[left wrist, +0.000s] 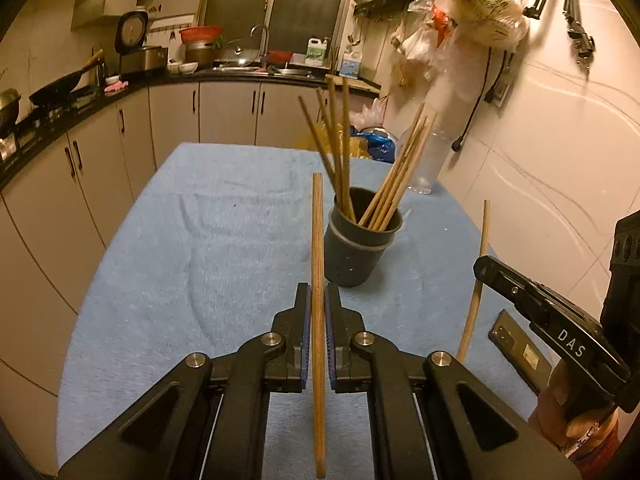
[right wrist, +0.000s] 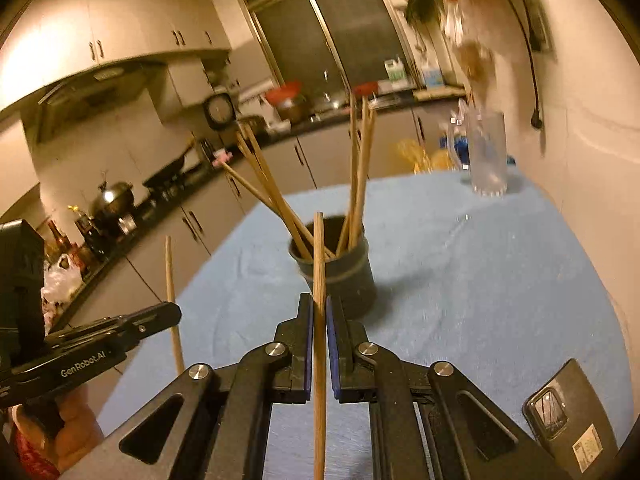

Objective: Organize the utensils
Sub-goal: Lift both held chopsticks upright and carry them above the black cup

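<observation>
A dark grey cup (left wrist: 356, 252) stands on the blue cloth and holds several wooden chopsticks (left wrist: 340, 148). My left gripper (left wrist: 318, 292) is shut on one wooden chopstick (left wrist: 317, 240), held upright just left of and in front of the cup. My right gripper (right wrist: 319, 304) is shut on another chopstick (right wrist: 319, 256), upright right in front of the cup (right wrist: 340, 272). Each gripper shows in the other's view: the right one (left wrist: 484, 268) with its chopstick (left wrist: 478, 280) at the right, the left one (right wrist: 172, 312) with its chopstick (right wrist: 173, 292) at the left.
A black phone (right wrist: 568, 412) lies on the blue cloth (left wrist: 200, 240) at the near right. A clear plastic bottle (right wrist: 486, 152) stands at the table's far right by the wall. Kitchen cabinets and a cluttered counter (left wrist: 120, 88) run along the left and back.
</observation>
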{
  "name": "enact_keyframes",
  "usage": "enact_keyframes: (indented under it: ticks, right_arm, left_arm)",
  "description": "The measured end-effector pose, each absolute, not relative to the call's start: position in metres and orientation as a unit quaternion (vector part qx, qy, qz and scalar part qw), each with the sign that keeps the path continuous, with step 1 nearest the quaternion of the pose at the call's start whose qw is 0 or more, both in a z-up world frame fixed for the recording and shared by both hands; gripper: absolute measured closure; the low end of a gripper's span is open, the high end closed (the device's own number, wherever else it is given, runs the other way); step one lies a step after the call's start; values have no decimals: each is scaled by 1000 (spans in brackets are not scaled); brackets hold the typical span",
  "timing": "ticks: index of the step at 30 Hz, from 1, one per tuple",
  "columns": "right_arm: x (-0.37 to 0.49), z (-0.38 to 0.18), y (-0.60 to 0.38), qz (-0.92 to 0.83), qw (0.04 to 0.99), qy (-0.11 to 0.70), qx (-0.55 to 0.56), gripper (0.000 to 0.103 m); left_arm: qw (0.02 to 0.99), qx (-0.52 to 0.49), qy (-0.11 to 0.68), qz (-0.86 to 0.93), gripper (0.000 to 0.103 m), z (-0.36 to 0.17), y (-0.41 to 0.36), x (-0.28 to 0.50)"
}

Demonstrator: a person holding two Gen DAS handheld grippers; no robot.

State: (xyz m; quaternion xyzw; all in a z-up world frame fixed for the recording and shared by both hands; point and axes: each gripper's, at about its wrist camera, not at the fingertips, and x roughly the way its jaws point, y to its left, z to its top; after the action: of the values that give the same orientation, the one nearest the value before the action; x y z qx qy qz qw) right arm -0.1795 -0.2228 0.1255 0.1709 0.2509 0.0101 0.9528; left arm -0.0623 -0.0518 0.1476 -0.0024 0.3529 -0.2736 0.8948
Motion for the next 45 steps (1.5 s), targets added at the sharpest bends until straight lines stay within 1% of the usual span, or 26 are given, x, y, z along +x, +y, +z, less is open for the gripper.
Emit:
enact_keyframes:
  ticks: [18, 45]
  right_arm:
    - [-196, 143, -227, -4, 960, 216, 180, 96]
    - [-195, 146, -231, -12, 959, 212, 188, 96]
  left_arm:
    - [899, -11, 335, -283, 97, 161, -47, -72]
    - [900, -9, 324, -291, 97, 170, -48, -72]
